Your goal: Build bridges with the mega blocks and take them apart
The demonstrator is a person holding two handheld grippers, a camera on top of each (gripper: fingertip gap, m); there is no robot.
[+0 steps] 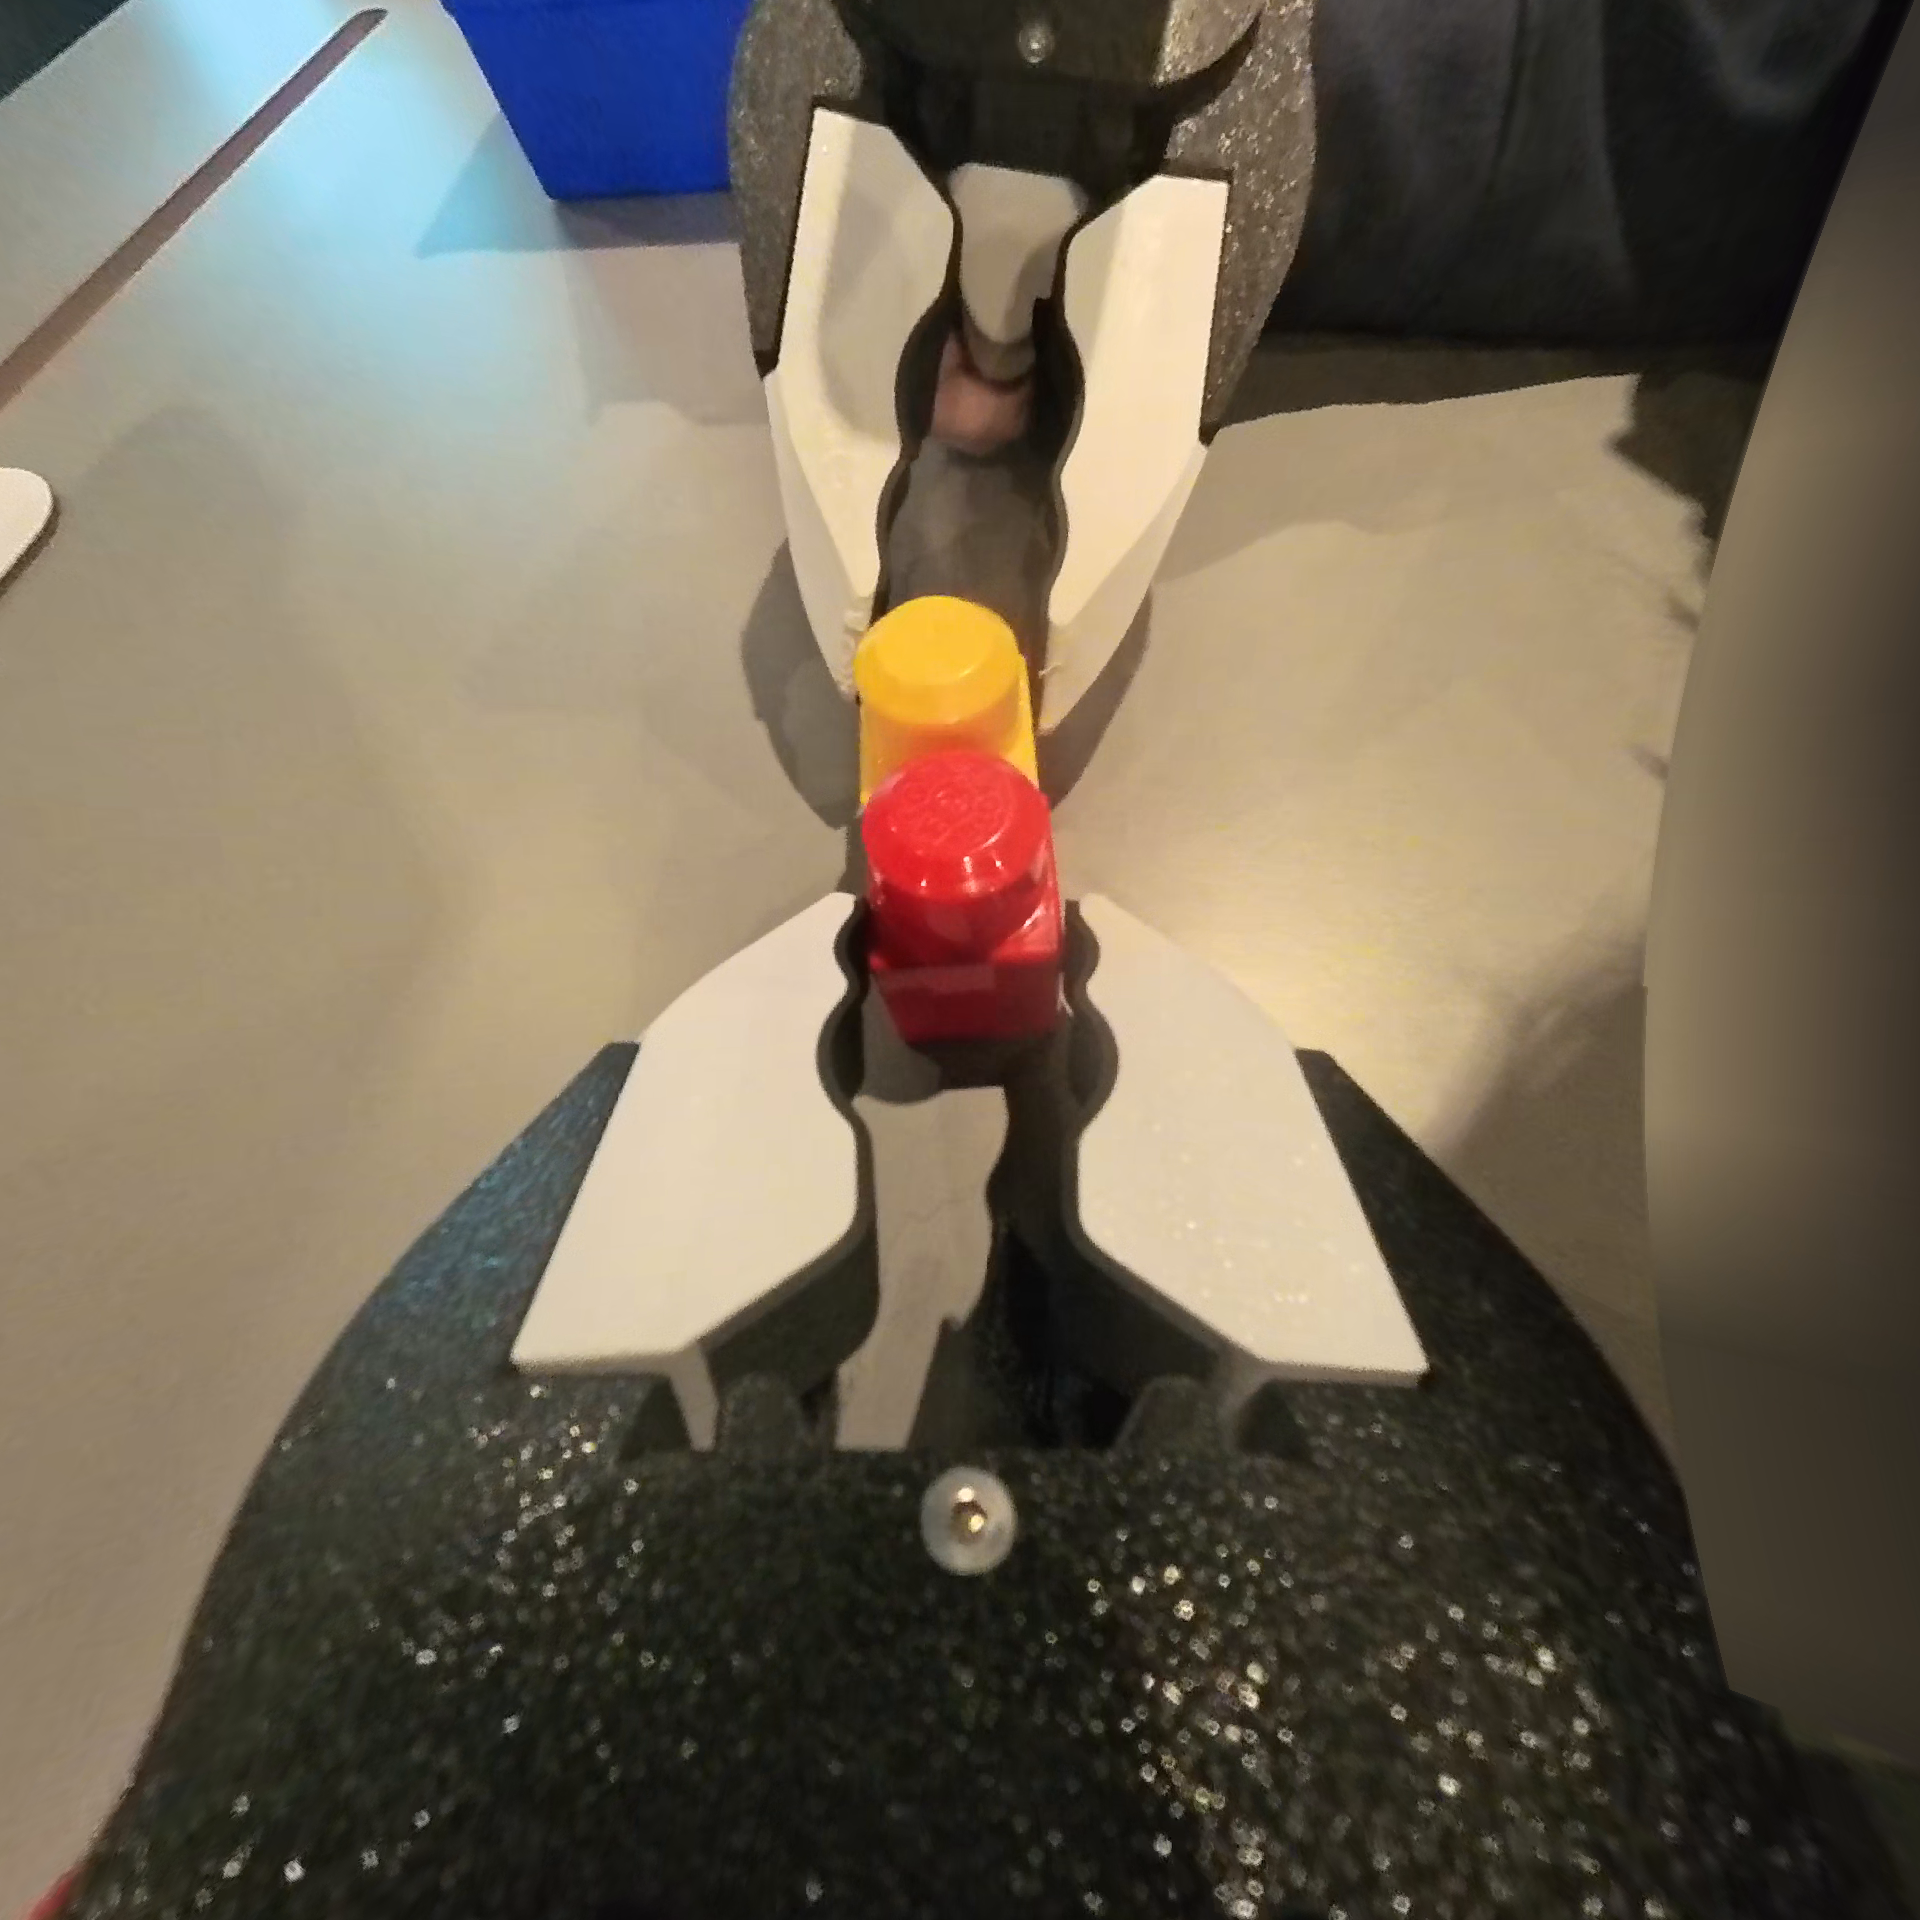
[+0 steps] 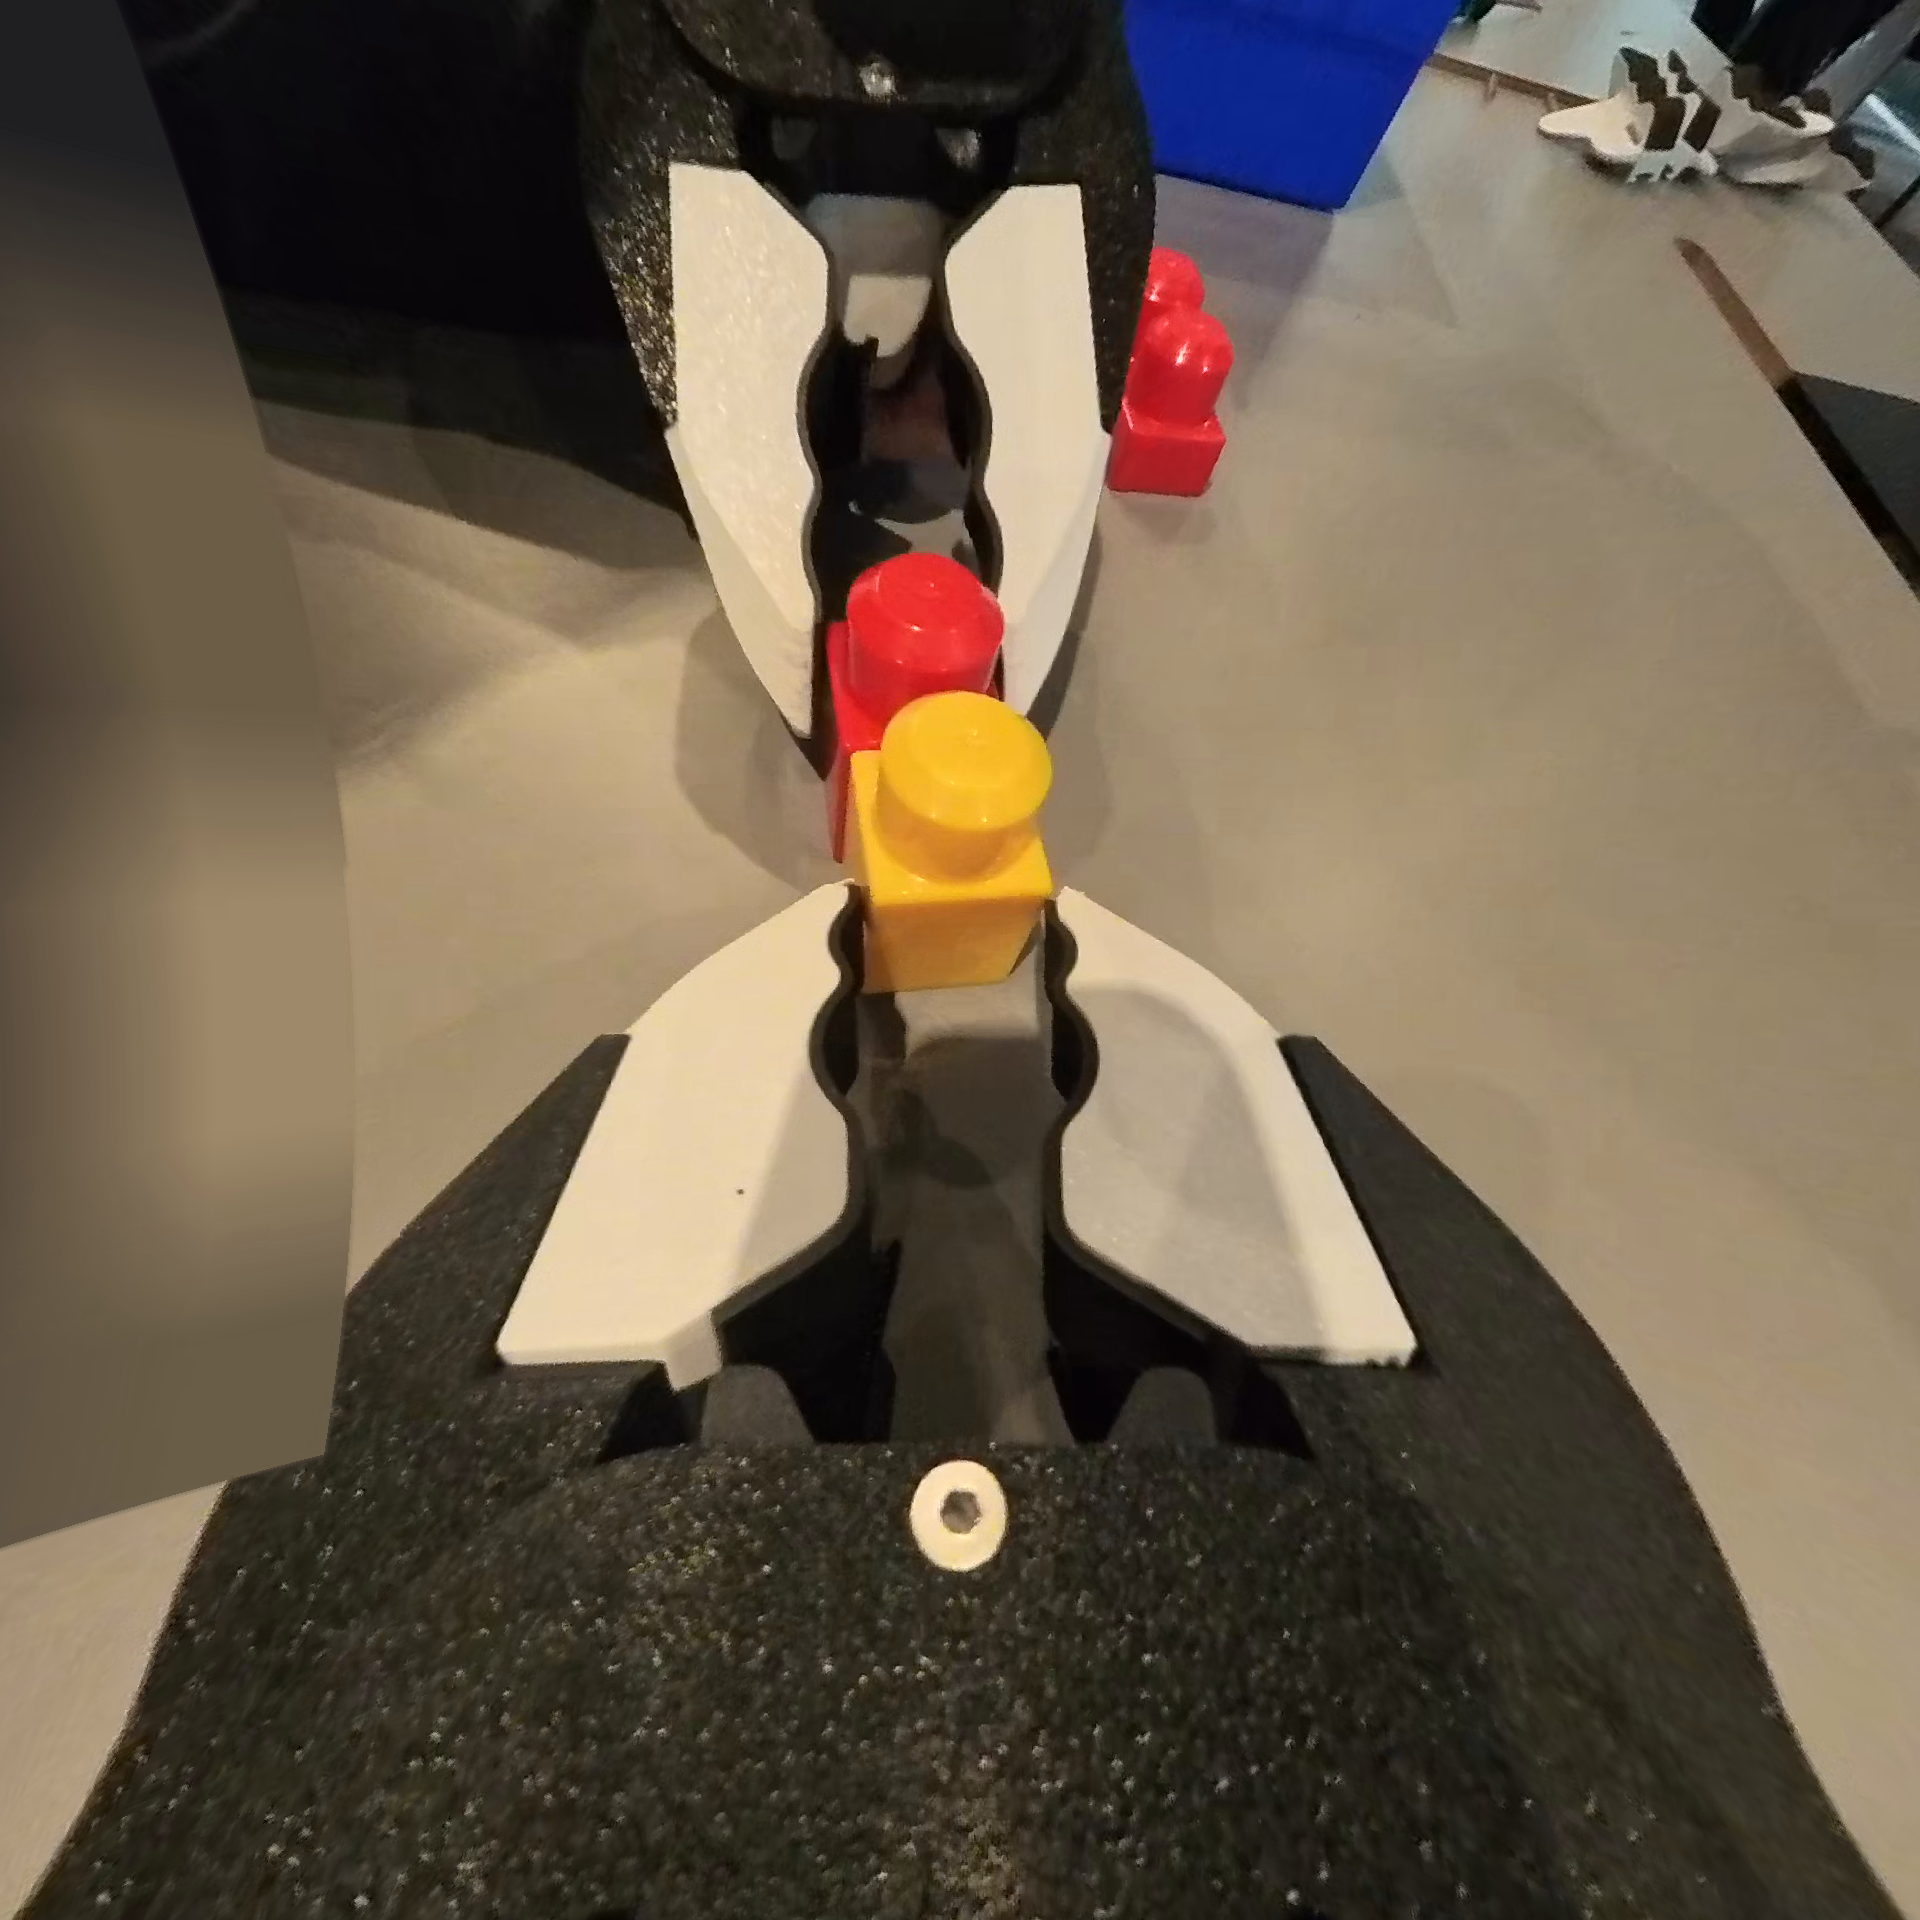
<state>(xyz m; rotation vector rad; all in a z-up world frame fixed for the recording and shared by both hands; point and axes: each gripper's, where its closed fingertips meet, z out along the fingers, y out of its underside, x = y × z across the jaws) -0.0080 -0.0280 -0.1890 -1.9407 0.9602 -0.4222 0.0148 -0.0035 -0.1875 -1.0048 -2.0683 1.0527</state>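
Note:
A red one-stud block (image 1: 961,862) and a yellow one-stud block (image 1: 940,675) stand upright side by side, touching, low over the grey table (image 1: 312,727). My left gripper (image 1: 961,920) is shut on the red block's base. My right gripper (image 1: 951,665) faces it from the far side, shut on the yellow block. In the right wrist view my right gripper (image 2: 951,914) grips the yellow block (image 2: 956,831), and the left gripper (image 2: 914,696) behind it holds the red block (image 2: 914,634). I cannot tell whether the blocks rest on the table.
A red two-stud block (image 2: 1169,416) stands on the table behind the left gripper. A blue bin (image 2: 1278,94) sits at the far edge; it also shows in the left wrist view (image 1: 613,94). Black-and-white objects (image 2: 1683,125) lie far right. A dark seam (image 1: 187,197) crosses the table. The tips of one gripper are about 4 cm away from the tips of the other.

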